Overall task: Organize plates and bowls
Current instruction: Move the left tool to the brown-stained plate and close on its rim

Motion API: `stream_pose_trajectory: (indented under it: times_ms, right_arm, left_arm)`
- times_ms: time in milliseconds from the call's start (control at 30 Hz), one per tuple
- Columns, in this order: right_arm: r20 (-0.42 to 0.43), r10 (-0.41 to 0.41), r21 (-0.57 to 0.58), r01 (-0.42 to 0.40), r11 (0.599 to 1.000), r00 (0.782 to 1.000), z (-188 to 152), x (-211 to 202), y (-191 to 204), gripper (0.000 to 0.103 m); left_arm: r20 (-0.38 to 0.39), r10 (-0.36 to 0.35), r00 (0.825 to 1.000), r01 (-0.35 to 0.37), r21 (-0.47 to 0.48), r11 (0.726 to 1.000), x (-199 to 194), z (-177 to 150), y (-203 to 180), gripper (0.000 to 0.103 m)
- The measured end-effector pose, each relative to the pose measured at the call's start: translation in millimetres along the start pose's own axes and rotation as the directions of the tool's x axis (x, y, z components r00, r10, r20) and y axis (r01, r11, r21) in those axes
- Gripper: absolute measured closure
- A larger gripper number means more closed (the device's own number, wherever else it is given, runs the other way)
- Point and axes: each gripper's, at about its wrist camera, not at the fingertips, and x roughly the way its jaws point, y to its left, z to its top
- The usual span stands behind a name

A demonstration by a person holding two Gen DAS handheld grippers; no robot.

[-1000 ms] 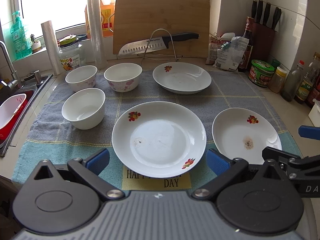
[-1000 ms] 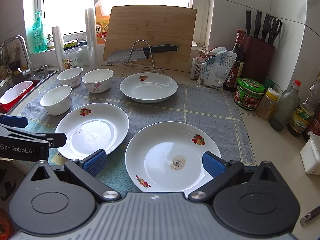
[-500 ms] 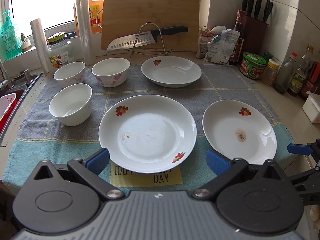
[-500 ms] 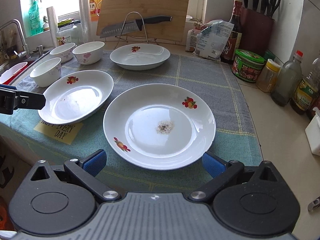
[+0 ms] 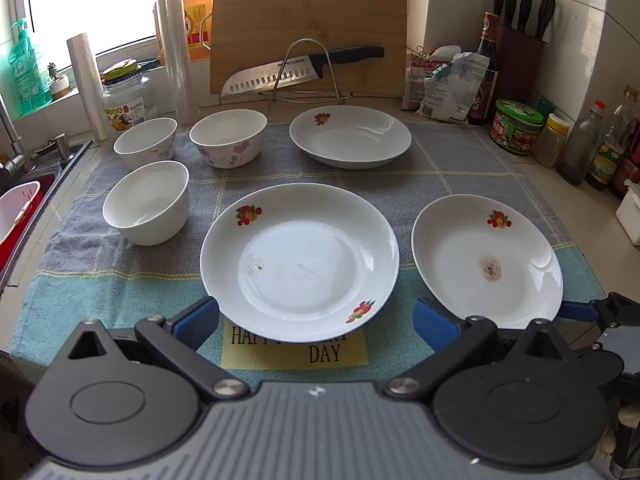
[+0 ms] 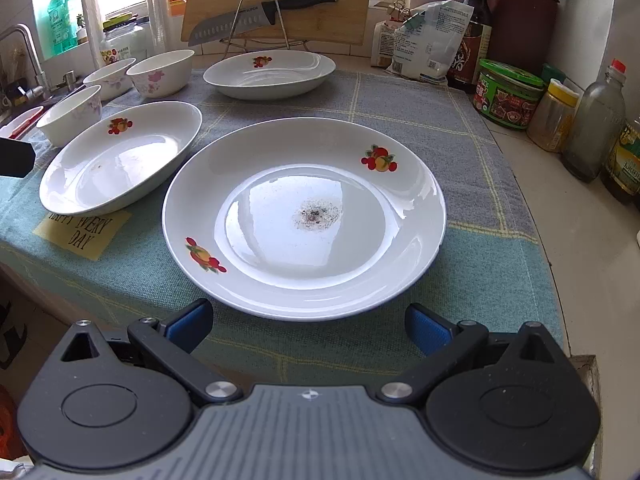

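So on the far left there's a sink (image 5: pixel 24 184) with a red basin (image 5: pixel 16 216) in it, then the towel (image 5: pixel 460 160) spread over the tabletop (image 6: pixel 580 248) with all the dishes on it. Three bowls sit in the left part of the towel: the plain bowl (image 5: pixel 147 202) nearest, the back bowl (image 5: pixel 146 143) just behind it, and the flowered bowl (image 5: pixel 228 138) beside that one to the right. None of them are stacked.

Middle plate (image 5: pixel 299 255) sits right in front of the left gripper (image 5: pixel 316 320), which is spread wide with nothing in it, blue pads either side of the plate's near rim but not touching as far as I can see. That plate partly covers a yellow "DAY" label (image 5: pixel 296 350) on the towel. Far plate (image 5: pixel 350 136) is behind it, near the cutting board (image 5: pixel 308 20) and the knife (image 5: pixel 296 70) on its wire rack.

The stained plate (image 6: pixel 304 216) is on the right, just beside the middle plate, a brown speckled spot in its centre. The right gripper (image 6: pixel 308 326) is low in front of it, also wide apart and empty, pads short of the rim. Jars and bottles (image 6: pixel 596 120) line the right edge.
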Motion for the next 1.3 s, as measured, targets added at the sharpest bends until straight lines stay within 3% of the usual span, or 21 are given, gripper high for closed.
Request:
stream_pose_trajectory:
  times_ms: [233, 500, 700, 867, 1133, 1300]
  right_arm:
    - [0.026, 0.004, -0.013, -0.004, 1.0, 1.0, 0, 10, -6, 0.0]
    - [0.06, 0.051, -0.075, -0.046, 0.996, 0.997, 0, 13, -8, 0.0]
    - [0.064, 0.063, -0.085, -0.058, 0.995, 0.996, 0, 13, -10, 0.0]
    - [0.094, 0.067, -0.081, -0.059, 0.995, 0.993, -5, 12, -11, 0.0]
    - [0.109, 0.057, -0.072, -0.049, 0.996, 0.992, -8, 11, -10, 0.0]
    - [0.134, 0.048, -0.065, -0.039, 0.997, 0.99, -12, 10, -8, 0.0]
  left_arm:
    - [0.008, -0.018, 1.0, 0.018, 0.001, 1.0, 7, 3, -8, 0.001]
    - [-0.002, -0.194, 0.981, 0.194, 0.026, 0.981, 16, 18, -23, 0.001]
    - [-0.085, -0.241, 0.967, 0.249, 0.102, 0.963, 39, 39, -37, 0.001]
    - [-0.115, -0.304, 0.946, 0.32, 0.167, 0.933, 63, 55, -43, 0.001]
    - [-0.155, -0.391, 0.907, 0.42, 0.283, 0.862, 104, 85, -60, 0.001]
    - [-0.208, -0.418, 0.884, 0.467, 0.404, 0.786, 122, 95, -80, 0.001]
